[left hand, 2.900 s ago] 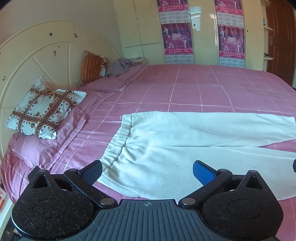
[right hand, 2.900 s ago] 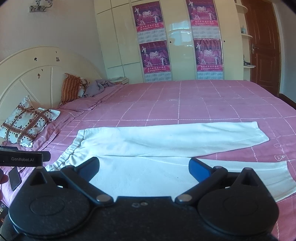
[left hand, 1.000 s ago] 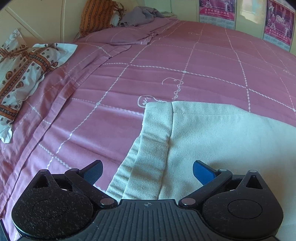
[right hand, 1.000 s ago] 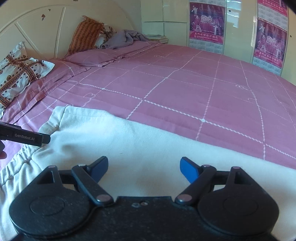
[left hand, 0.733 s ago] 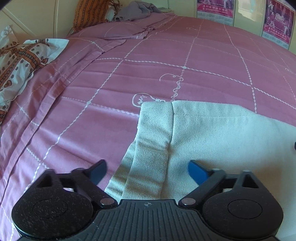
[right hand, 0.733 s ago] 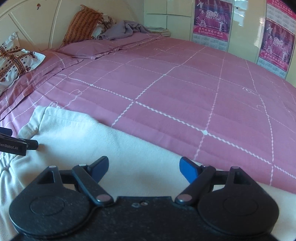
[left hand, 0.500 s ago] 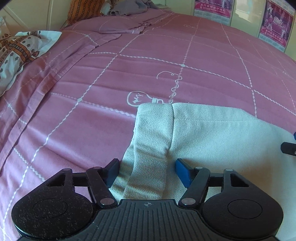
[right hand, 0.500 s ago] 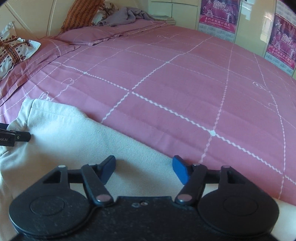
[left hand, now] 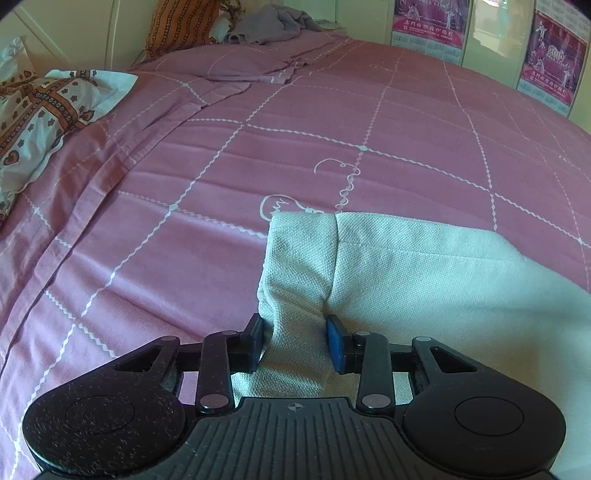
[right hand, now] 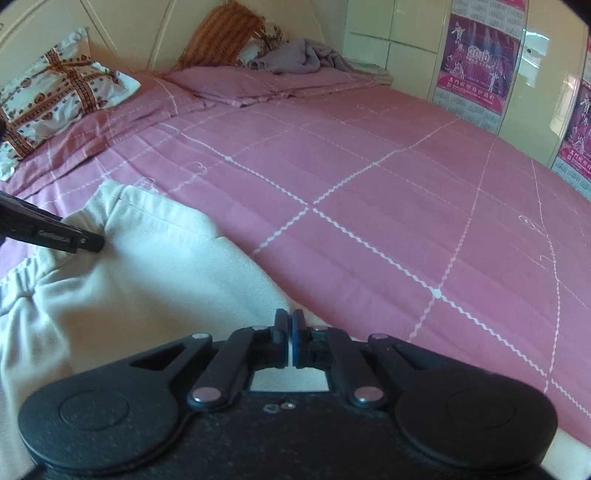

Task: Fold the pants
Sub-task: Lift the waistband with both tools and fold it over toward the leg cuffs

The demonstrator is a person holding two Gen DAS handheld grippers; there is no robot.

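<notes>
White pants (left hand: 424,280) lie flat on the pink checked bedspread (left hand: 332,110) of a bed, their waistband end toward the headboard side, the legs running off past the right of both views.

The left claw (left hand: 295,341) has a bunched fold of the ribbed waistband between its pads. Its jaws are closing, and the cloth already puckers up between them, pressed on both sides. In the right wrist view the same claw (right hand: 88,242) reaches in from the left edge and touches the waistband corner, where the fabric is drawn up into a small ridge.

The right claw (right hand: 290,341) is clenched, its two pads nearly meeting, with a thin edge of the pants (right hand: 155,266) pinched between them at the far edge of the garment, where the white cloth meets the bedspread.

Near the head of the bed lie a white patterned pillow (right hand: 62,92), an orange striped cushion (right hand: 225,33) and a crumpled grey cloth (right hand: 299,55). Purple calendar posters (right hand: 476,62) hang on the cream wardrobe doors beyond.
</notes>
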